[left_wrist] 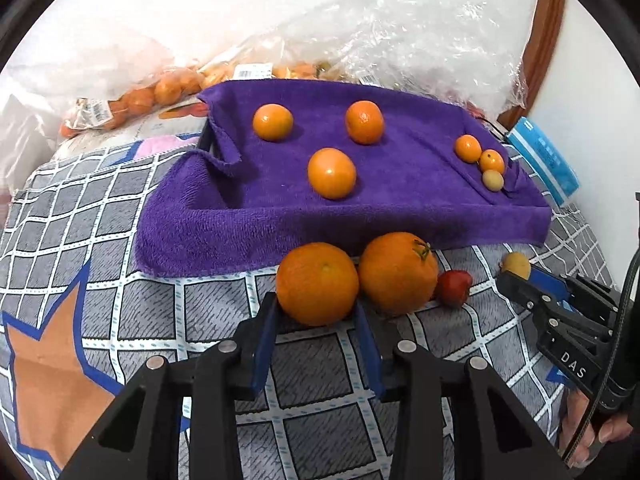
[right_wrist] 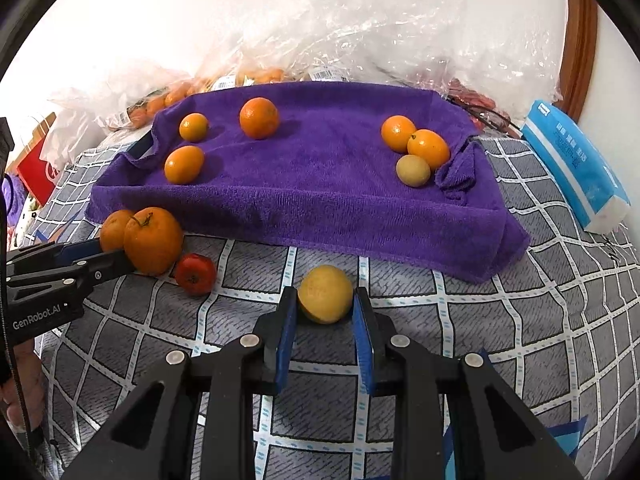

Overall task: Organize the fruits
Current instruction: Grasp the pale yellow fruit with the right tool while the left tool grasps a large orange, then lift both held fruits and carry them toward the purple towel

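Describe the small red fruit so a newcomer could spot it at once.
Start at the purple towel draped over the tray. On the checked bedsheet in front of its near edge sit two large oranges; the red fruit lies beside the stemmed orange. It is the only red fruit, and far smaller than either orange.

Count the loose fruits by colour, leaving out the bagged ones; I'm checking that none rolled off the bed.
Orange fruits: 7
Yellow fruits: 2
Red fruit: 1
Total: 10
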